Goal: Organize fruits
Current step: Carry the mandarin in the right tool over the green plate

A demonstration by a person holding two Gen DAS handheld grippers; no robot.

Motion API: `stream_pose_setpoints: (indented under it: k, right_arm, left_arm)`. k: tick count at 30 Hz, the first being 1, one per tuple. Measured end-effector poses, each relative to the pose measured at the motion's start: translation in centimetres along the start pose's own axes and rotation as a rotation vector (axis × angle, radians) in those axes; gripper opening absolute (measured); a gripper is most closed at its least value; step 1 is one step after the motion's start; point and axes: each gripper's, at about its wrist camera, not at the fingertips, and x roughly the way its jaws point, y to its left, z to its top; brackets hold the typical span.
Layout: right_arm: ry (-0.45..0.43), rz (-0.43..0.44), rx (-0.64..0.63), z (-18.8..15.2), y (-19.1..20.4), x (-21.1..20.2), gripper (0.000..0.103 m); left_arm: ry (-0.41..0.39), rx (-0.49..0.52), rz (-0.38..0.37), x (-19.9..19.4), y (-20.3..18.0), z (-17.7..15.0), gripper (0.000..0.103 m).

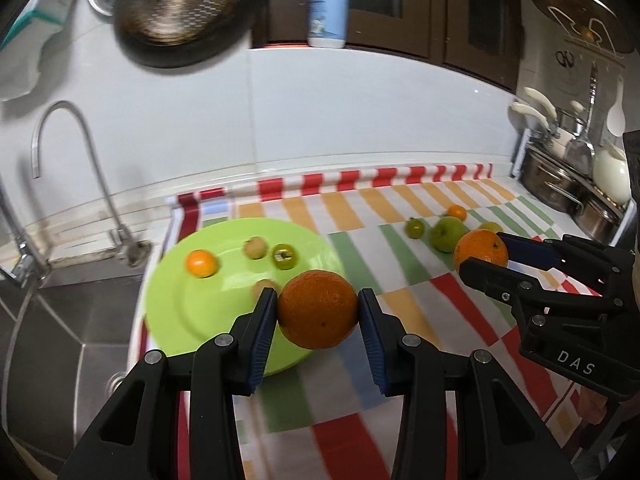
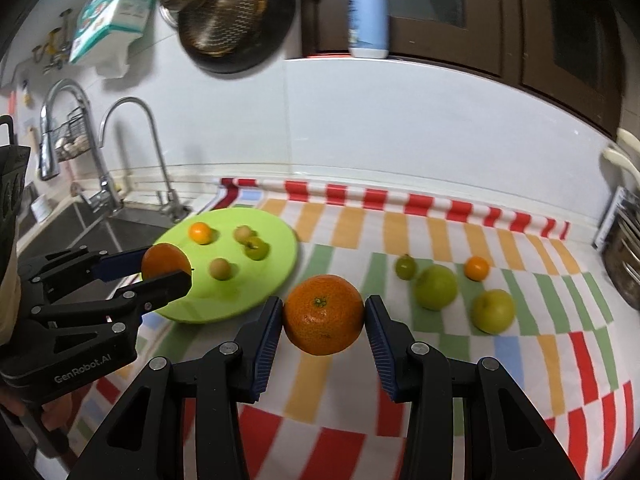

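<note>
Both tools are loaded — my left tool (image 1: 318, 312) grips an orange (image 1: 317, 309) over the green plate (image 1: 180, 304), my right tool (image 2: 324, 316) clamps another orange (image 2: 324, 314) above the desk. Four small fruits sit plated; two apples (image 2: 436, 287) and two small fruits remain on the cloth.

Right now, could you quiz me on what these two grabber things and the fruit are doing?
1. True or false: both grippers hold an orange.
2. How many fruits lie on the green plate?
3. The two green apples rest on: A) the plate, B) the striped cloth, C) the sink.

Key:
1. True: left gripper holds one orange, right gripper another.
2. Four.
3. B; apples.
</note>
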Motion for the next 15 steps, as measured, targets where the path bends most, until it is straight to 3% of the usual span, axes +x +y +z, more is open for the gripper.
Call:
stream_pose_setpoints:
  k: [15]
  right_arm:
    - [-0.023,0.102,-0.103,2.7,5.6,3.4,0.044]
  left_arm:
    - [-0.015,-0.051,0.095,-0.1,5.9,0.0,0.041]
